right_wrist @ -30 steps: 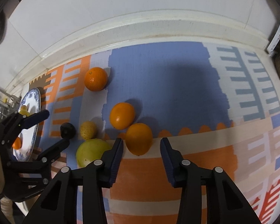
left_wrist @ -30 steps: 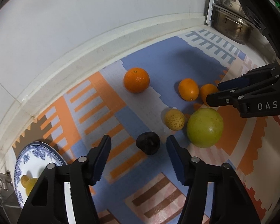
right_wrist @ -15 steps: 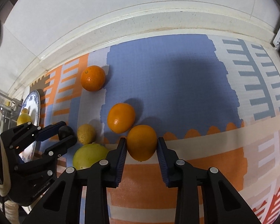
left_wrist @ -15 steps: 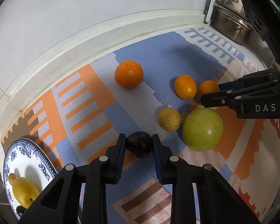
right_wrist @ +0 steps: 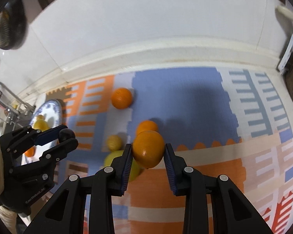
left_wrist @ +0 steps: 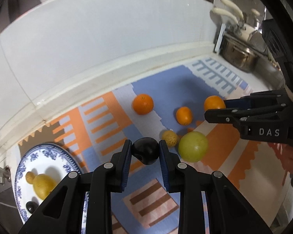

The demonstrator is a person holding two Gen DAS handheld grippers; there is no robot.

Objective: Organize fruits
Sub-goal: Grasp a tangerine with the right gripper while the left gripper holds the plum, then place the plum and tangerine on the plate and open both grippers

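Fruits are now in both grippers, where a second ago both sets of jaws stood apart around them on the patterned mat [left_wrist: 111, 117].

Left wrist view: the left gripper [left_wrist: 145, 153] is clenched on a dark round fruit [left_wrist: 145, 152] at the frame's centre, and the fruit looks raised off the mat, whereas half a second ago it sat on the mat between the closing fingers. At lower left lies the blue-patterned plate [left_wrist: 48, 152], already holding a yellow pear-shaped fruit [left_wrist: 41, 183] and a small dark one [left_wrist: 30, 206]. Loose on the mat in mid-frame are a large orange [left_wrist: 142, 104], a smaller oval orange [left_wrist: 183, 115], a speckled yellow fruit [left_wrist: 169, 138] and a green apple [left_wrist: 193, 146]. At right, the right gripper [left_wrist: 214, 109] carries an orange. A metal pot [left_wrist: 238, 58] sits at upper right.

Right wrist view: the right gripper [right_wrist: 148, 152] grasps an orange [right_wrist: 148, 148] at centre frame, seemingly lifted, with another orange [right_wrist: 146, 126] showing just behind it. The left gripper [right_wrist: 66, 136] appears at left with the dark fruit, close in front of the plate [right_wrist: 54, 107].

Both pick-ups appear finished; the likely next step is carrying each fruit to the plate, where the left one is nearer.
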